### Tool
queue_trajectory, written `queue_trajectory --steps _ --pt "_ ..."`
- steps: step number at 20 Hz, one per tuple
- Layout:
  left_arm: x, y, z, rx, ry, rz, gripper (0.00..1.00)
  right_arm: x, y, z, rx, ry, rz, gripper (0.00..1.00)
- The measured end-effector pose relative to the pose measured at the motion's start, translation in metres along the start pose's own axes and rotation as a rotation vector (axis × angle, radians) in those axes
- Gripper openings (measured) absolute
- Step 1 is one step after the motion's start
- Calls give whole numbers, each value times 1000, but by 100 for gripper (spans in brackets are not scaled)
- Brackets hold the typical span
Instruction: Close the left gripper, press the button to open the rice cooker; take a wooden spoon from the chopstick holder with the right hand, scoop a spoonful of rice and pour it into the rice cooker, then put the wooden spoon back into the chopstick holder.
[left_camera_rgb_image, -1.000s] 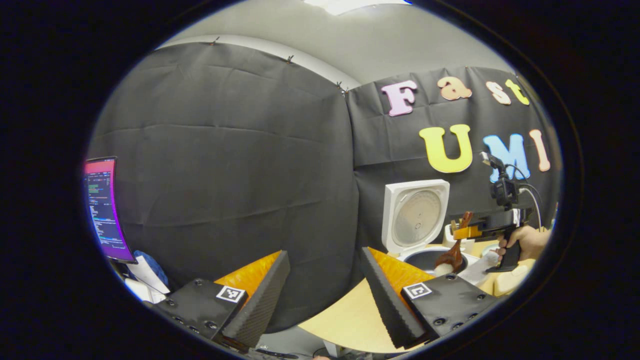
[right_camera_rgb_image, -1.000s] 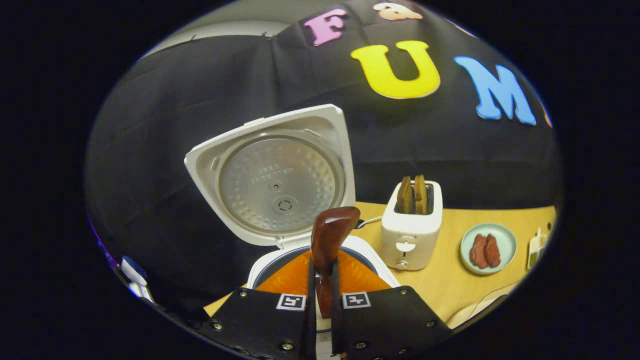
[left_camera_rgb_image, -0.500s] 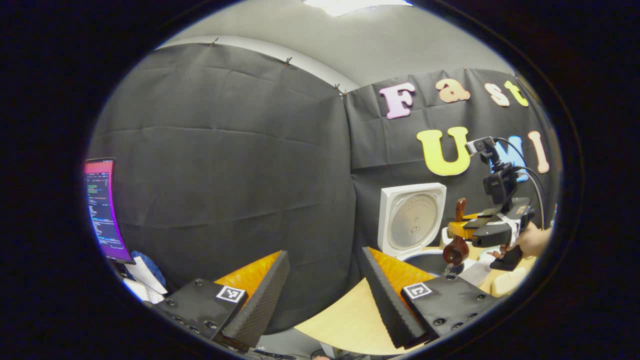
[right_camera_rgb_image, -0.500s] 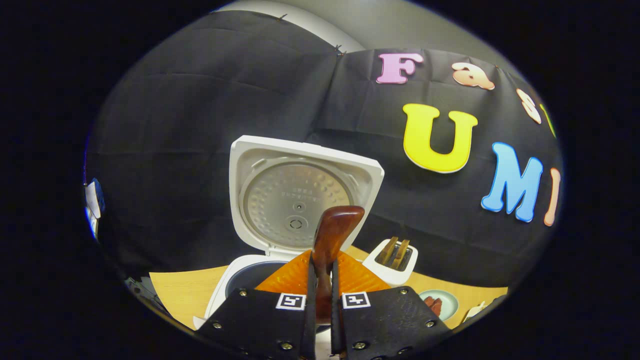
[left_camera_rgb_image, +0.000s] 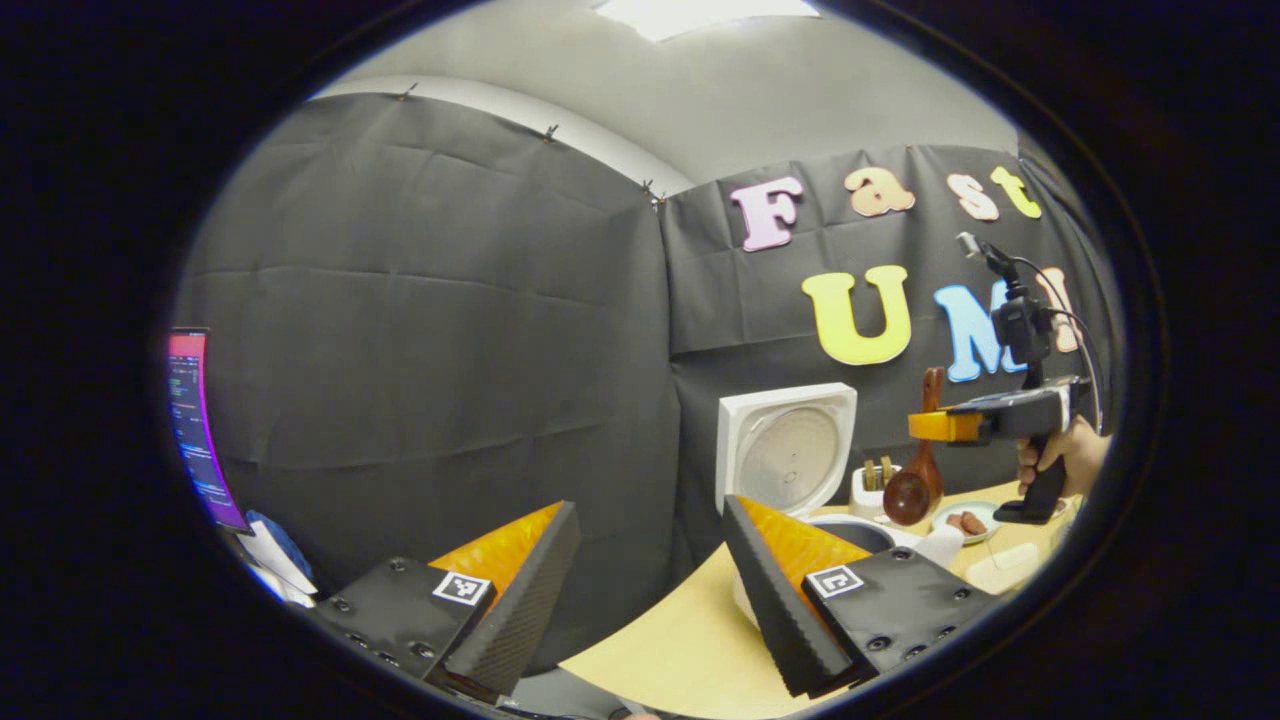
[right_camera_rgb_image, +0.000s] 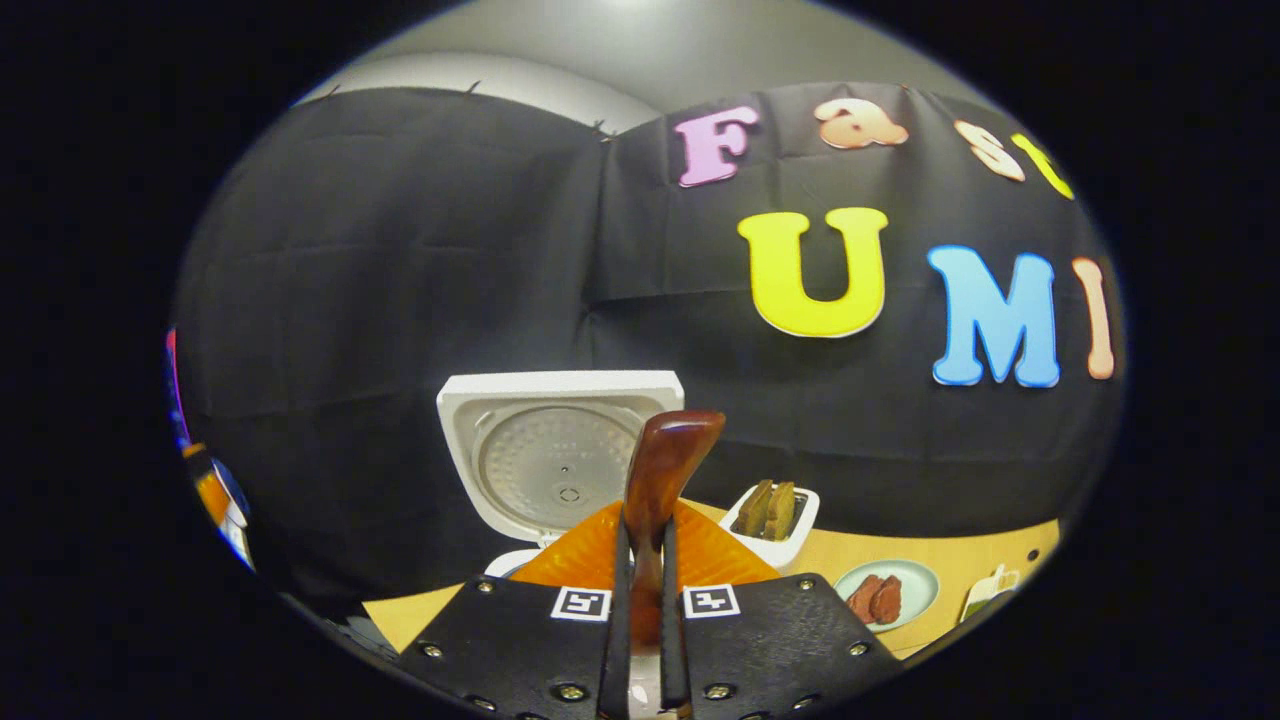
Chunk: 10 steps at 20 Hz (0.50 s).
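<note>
The white rice cooker (left_camera_rgb_image: 785, 450) stands with its lid raised; the dark pot rim (left_camera_rgb_image: 848, 530) shows below it. My left gripper (left_camera_rgb_image: 650, 590) is open and holds nothing, low and left of the cooker. To the cooker's right, a hand (left_camera_rgb_image: 1065, 455) holds my right gripper (left_camera_rgb_image: 925, 427) level above the table. It is shut on the wooden spoon (left_camera_rgb_image: 908, 492), which hangs bowl down. In the right gripper view the spoon handle (right_camera_rgb_image: 665, 465) stands up between the shut fingers of my right gripper (right_camera_rgb_image: 645, 535), in front of the open lid (right_camera_rgb_image: 560, 455).
A white toaster (right_camera_rgb_image: 770, 515) with two slices stands right of the cooker, also seen as the toaster (left_camera_rgb_image: 868, 485). A pale plate (right_camera_rgb_image: 885, 595) holds meat pieces on the wooden table (left_camera_rgb_image: 680, 640). A lit monitor (left_camera_rgb_image: 195, 430) stands far left.
My right gripper lifted the spoon out of the cooker pot, rose, levelled out and drew away to the right. The left gripper stayed open and turned slightly.
</note>
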<state>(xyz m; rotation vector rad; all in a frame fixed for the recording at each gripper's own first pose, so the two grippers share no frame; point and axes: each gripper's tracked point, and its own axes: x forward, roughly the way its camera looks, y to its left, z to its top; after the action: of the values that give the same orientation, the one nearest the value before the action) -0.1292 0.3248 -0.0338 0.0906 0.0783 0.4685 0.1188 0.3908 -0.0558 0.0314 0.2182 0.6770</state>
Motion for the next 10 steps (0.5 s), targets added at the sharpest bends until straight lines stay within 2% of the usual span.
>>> queue_trajectory --steps 2,4,10 --pt "2 -14 5 -4 -4 -22 93 -17 -25 13 99 -13 -16 12" --pt "3 -29 9 -7 -7 -48 93 -32 -52 21 148 -27 -52 12" --pt "11 -92 28 -16 -30 -131 93 -87 -144 15 163 -33 -196 12"
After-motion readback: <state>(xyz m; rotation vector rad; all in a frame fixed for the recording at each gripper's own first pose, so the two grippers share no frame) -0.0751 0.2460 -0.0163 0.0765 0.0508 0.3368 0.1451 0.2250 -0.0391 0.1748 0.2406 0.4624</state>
